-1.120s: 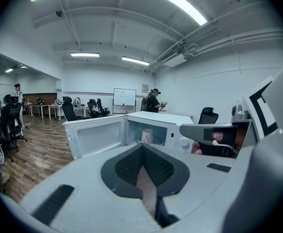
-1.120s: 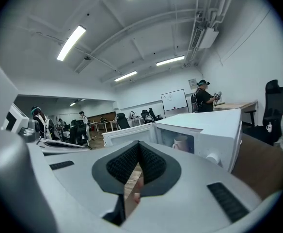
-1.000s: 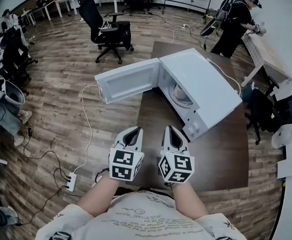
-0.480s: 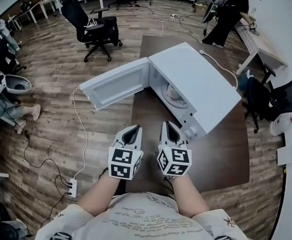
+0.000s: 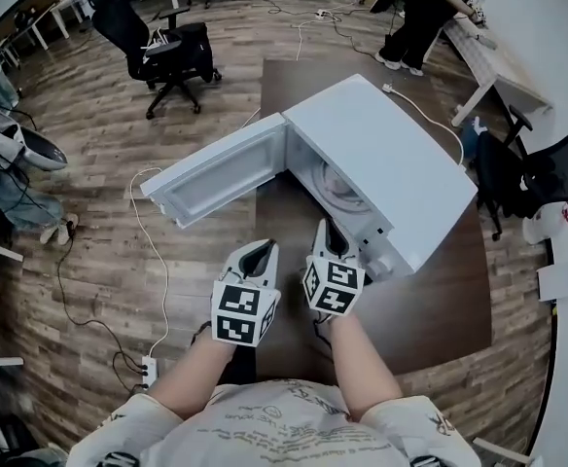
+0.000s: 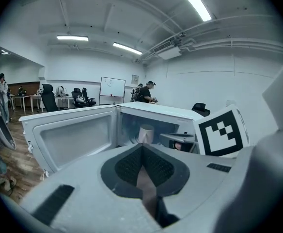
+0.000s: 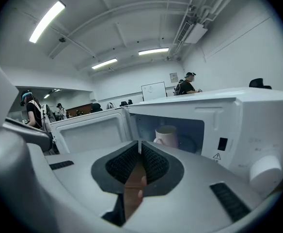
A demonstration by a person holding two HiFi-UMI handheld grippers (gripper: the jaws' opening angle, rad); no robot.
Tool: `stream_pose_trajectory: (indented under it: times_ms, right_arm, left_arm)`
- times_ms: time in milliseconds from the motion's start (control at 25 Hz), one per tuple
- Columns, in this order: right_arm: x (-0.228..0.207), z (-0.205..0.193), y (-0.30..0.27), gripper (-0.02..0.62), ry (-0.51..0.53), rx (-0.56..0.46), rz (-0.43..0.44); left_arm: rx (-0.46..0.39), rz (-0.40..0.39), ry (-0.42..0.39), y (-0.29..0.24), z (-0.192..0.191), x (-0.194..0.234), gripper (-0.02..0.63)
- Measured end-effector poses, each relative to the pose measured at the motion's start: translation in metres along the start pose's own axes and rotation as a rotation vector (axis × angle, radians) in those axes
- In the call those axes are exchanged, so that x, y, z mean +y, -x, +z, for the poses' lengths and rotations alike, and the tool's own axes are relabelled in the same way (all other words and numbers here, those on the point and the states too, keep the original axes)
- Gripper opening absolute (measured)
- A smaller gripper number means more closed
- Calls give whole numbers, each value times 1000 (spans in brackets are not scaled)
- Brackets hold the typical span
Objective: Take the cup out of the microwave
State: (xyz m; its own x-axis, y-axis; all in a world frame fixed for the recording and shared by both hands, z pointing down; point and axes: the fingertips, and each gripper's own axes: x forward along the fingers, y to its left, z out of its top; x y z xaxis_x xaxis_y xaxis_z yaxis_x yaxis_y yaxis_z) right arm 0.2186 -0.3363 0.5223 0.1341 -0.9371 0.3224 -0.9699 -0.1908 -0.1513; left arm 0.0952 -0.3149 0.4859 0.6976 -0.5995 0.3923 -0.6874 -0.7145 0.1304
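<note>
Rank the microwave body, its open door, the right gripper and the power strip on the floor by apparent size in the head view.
1. microwave body
2. open door
3. right gripper, enlarged by its nearness to the camera
4. power strip

An open office, with swivel chairs (image 5: 162, 52), desks (image 5: 503, 66) and a whiteboard (image 6: 112, 89)

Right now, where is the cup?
In the right gripper view the cup stands upright inside the open microwave, straight beyond the right gripper, with the swung-open door to its left.
</note>
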Motion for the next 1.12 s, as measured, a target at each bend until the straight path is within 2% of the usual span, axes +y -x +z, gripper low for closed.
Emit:
stream_pose_trajectory:
  times_ms: [80,200,720,960,1120]
  right_arm:
    - [-4,-2,-12,25,-9,3,-19]
    - [-10,-6,-33,74,-20,10,-40]
    - [-38,-33,-115,121,-30,79,-156]
    - [-51,-42,-141,120,-40,108,-152]
    - [-44,-43,-151,120,4,105,-132]
  left_arm:
    - [14,-10,-4,-6,-4,3,14]
    - [24,-20,-7,-16,-6,9,14]
    - [85,-46,14,-44,-25,42,14]
    - [109,-50,22,-55,-33,50,14]
    - [123,-45,28,-60,-38,57,14]
